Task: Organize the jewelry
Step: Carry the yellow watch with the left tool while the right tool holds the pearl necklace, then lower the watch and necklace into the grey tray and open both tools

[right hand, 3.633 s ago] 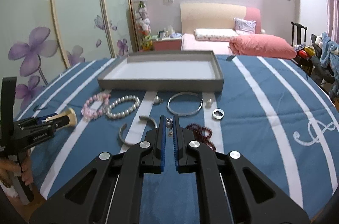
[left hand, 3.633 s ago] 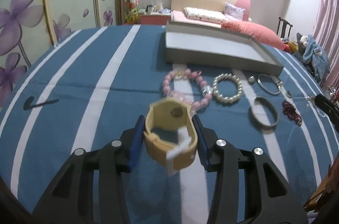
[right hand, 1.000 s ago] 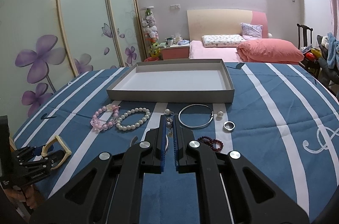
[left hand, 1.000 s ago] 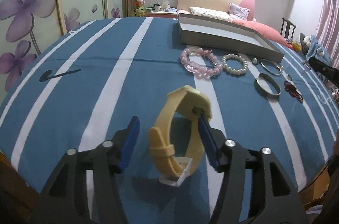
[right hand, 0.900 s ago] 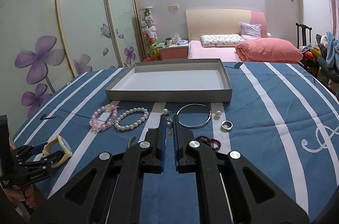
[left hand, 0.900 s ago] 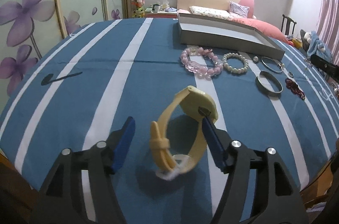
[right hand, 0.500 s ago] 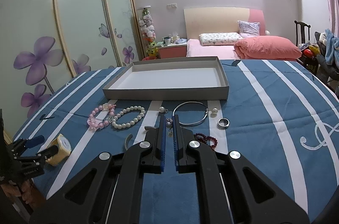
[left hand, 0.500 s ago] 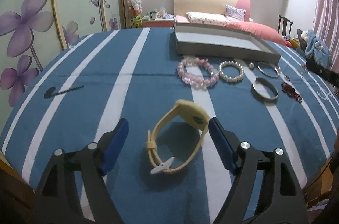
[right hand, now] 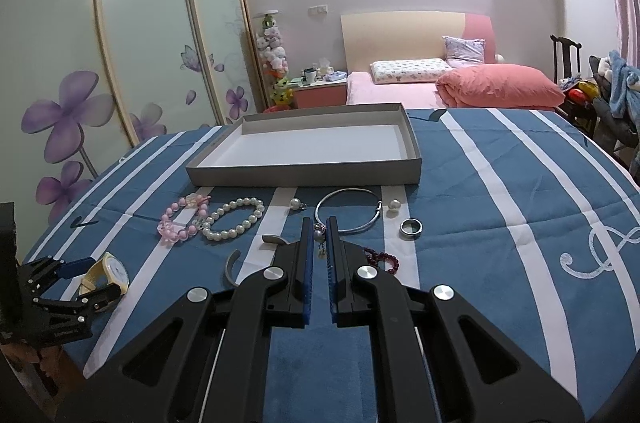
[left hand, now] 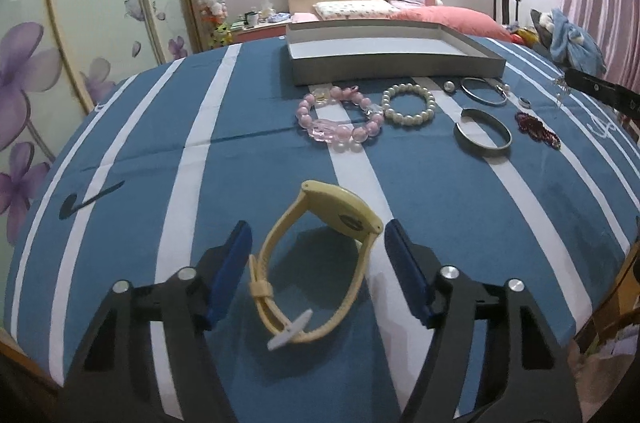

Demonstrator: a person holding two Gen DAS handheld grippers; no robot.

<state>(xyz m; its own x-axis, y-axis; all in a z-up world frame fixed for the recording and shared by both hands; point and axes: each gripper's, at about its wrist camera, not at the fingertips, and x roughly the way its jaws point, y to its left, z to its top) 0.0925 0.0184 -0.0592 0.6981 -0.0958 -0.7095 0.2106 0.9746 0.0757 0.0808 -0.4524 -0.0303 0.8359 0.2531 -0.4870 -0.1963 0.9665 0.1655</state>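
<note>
Left claw [left hand: 316,263] closing around the yellow watch [left hand: 320,259], which lies on the tabletop [left hand: 440,203] near edge; pads not touching the strap yet. Right claw [right hand: 319,243] pressed together, pinching a small earring [right hand: 319,235] that dangles between the pads. Grey tray [right hand: 312,175] sits far side. Pink bracelet [left hand: 340,121], pearl bracelet [left hand: 409,105] and bangle [left hand: 483,133] lie between tray and watch.
</note>
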